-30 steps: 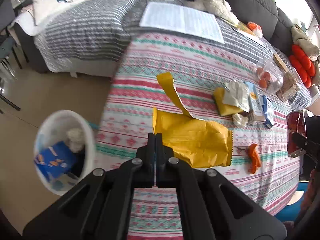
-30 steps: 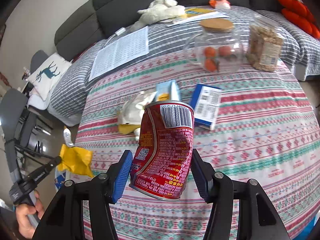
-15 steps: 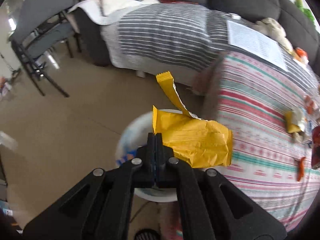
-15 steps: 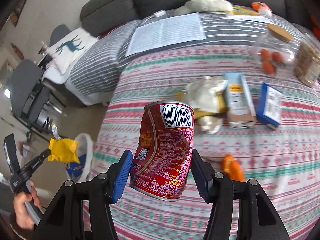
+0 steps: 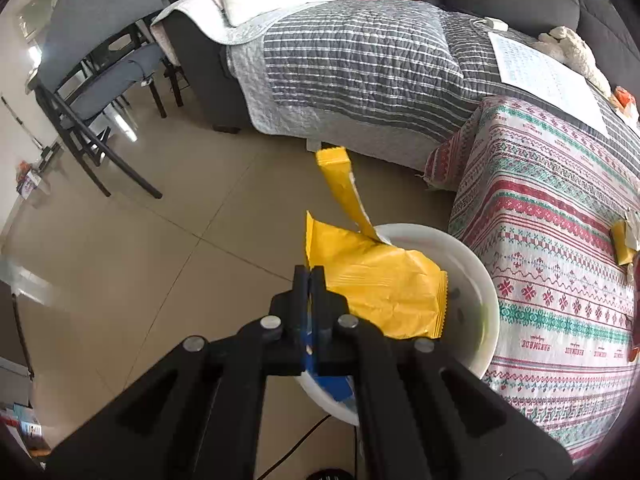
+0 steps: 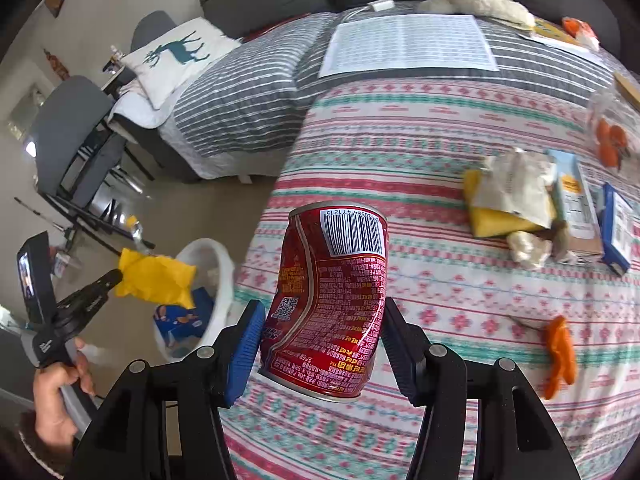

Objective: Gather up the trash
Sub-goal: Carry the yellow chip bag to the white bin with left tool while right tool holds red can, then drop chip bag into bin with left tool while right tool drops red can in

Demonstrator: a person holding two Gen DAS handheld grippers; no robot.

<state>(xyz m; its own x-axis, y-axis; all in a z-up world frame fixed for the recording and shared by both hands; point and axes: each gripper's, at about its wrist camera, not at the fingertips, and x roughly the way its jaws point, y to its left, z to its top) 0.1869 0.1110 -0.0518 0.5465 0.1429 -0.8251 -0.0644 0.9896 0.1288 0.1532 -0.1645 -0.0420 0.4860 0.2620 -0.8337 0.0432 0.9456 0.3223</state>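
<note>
My left gripper (image 5: 308, 276) is shut on a torn yellow snack wrapper (image 5: 380, 286) and holds it above the white trash bin (image 5: 476, 268) on the floor beside the table. In the right wrist view the left gripper (image 6: 116, 278) holds the wrapper (image 6: 156, 278) over the bin (image 6: 224, 264), which has blue packaging inside. My right gripper (image 6: 322, 314) is shut on a dented red can (image 6: 332, 296) and holds it above the patterned tablecloth (image 6: 440, 128).
On the table lie a yellow and white wrapper pile (image 6: 508, 196), small cartons (image 6: 572, 196), a blue box (image 6: 618, 228) and orange peel (image 6: 560, 354). A grey striped sofa (image 5: 360, 56) stands behind. A dark chair (image 5: 96, 76) stands on the tiled floor at left.
My left gripper has swung left off the table with the yellow wrapper and now holds it over the bin. My right gripper has moved left with the can.
</note>
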